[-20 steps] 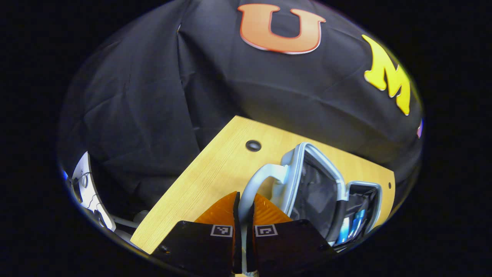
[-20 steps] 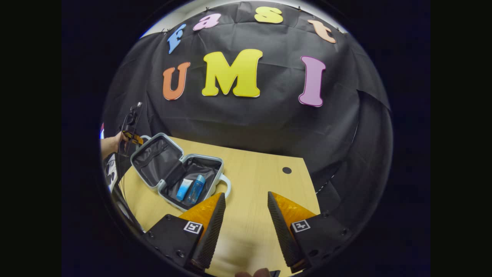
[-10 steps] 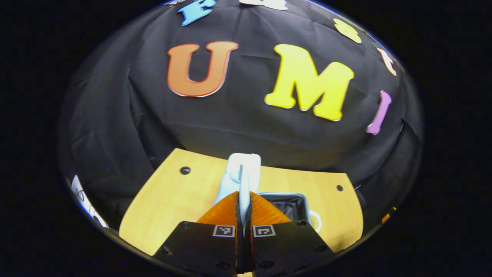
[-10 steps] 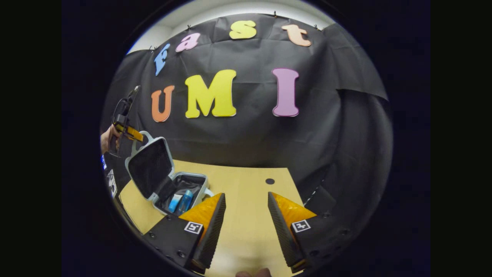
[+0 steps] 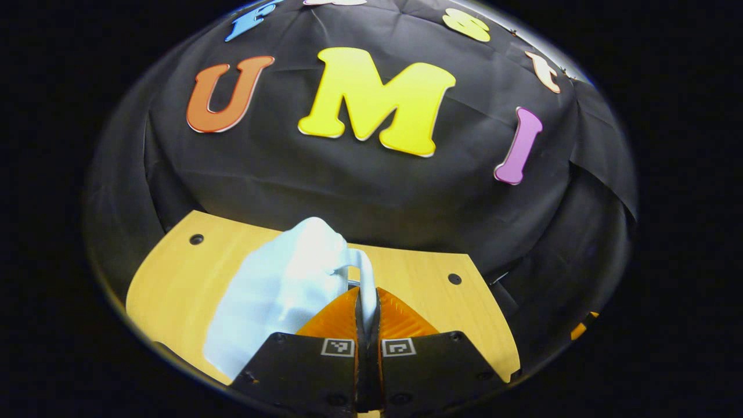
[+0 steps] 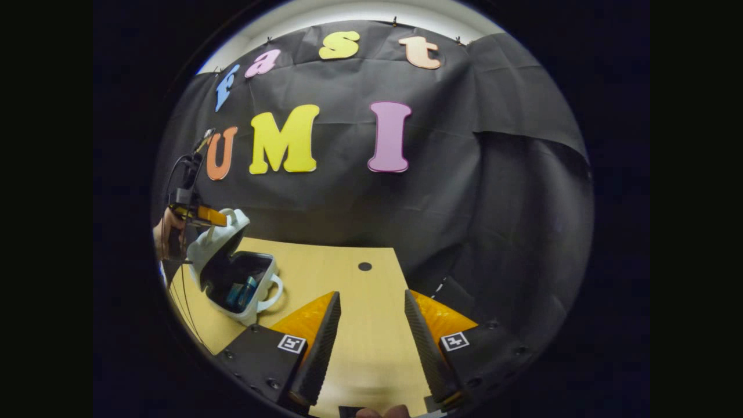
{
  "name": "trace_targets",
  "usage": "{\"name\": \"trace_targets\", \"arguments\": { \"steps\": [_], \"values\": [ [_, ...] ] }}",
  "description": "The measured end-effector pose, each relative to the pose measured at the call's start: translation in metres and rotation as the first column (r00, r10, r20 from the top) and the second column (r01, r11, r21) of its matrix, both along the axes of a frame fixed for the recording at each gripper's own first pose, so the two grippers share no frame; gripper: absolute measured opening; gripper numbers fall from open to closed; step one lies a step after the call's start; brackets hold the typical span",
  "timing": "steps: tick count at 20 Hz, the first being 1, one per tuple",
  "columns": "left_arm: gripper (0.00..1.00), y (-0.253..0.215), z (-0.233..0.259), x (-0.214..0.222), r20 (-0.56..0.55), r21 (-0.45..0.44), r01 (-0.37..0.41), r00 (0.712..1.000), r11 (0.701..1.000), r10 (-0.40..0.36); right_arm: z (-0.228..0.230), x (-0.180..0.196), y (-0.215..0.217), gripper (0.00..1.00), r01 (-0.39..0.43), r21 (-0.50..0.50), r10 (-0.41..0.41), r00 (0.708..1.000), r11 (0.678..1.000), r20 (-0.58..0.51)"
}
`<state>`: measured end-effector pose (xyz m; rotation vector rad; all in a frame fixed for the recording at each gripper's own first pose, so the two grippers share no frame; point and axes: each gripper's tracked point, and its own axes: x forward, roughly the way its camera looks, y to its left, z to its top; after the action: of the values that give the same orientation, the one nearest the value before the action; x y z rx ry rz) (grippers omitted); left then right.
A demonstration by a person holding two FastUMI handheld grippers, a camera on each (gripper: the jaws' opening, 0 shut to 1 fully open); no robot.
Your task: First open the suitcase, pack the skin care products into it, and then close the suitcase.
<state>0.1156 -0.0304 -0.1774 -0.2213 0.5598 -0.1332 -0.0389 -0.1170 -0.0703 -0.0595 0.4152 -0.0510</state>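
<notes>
- My left tongs [image 5: 368, 316] are pinched tight on the lid handle [image 5: 365, 284], a pale loop that stands up between the orange fingers [image 5: 334, 319]; both press on it.
- Just beyond, the lid [image 5: 278, 296] shows its smooth, pale blue-white outer shell, sloping down and away to the left of my fingers.
- My right tongs [image 6: 367, 316] are spread wide with nothing between them, hovering over bare bench [image 6: 365, 360]; their ribbed black pads face each other.
- From the right gripper view, the suitcase [image 6: 235, 278] sits on the bench's left part, well apart from my right tongs and to their left.
- Its base [image 6: 246, 313] lies flat on the bench with its second handle [image 6: 273, 290] pointing toward the bench's middle; its long axis runs from near left to far right.
- The lid [image 6: 217, 244] is tipped partway over the base, hinged on the far left side, its free edge raised where my left tongs [image 6: 210, 217] hold it.
- In the gap, the dark lining shows, with two blue skin care products [image 6: 241, 292] lying side by side in the base.
- A hand [image 6: 165, 235] grips the left tool at the far left edge.
- Farther back, a dark round hole [image 6: 364, 266] marks the bench, and black cloth hangs behind.
</notes>
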Motion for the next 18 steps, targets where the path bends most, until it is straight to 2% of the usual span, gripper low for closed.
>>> {"name": "trace_targets", "arguments": {
  "steps": [7, 12, 16, 18],
  "values": [
    [0.03, -0.066, -0.087, 0.001, -0.043, 0.056, 0.061, 0.997, 0.997, -0.058, 0.003, -0.014, -0.033, 0.67, 0.089, -0.063, -0.089, 0.996, 0.994, -0.002],
    [0.03, -0.084, -0.143, 0.002, -0.104, 0.101, 0.088, 0.992, 0.991, -0.077, -0.002, -0.015, -0.042, 0.67, 0.099, -0.095, -0.103, 0.994, 0.991, -0.034],
    [0.04, -0.096, -0.166, 0.002, -0.139, 0.103, 0.083, 0.988, 0.991, -0.069, -0.001, -0.011, -0.042, 0.67, 0.099, -0.098, -0.104, 0.994, 0.990, -0.039],
    [0.00, -0.098, -0.174, 0.001, -0.150, 0.144, 0.074, 0.987, 0.987, -0.052, -0.001, -0.007, -0.041, 0.67, 0.096, -0.097, -0.100, 0.994, 0.991, -0.038]
  ]
}}
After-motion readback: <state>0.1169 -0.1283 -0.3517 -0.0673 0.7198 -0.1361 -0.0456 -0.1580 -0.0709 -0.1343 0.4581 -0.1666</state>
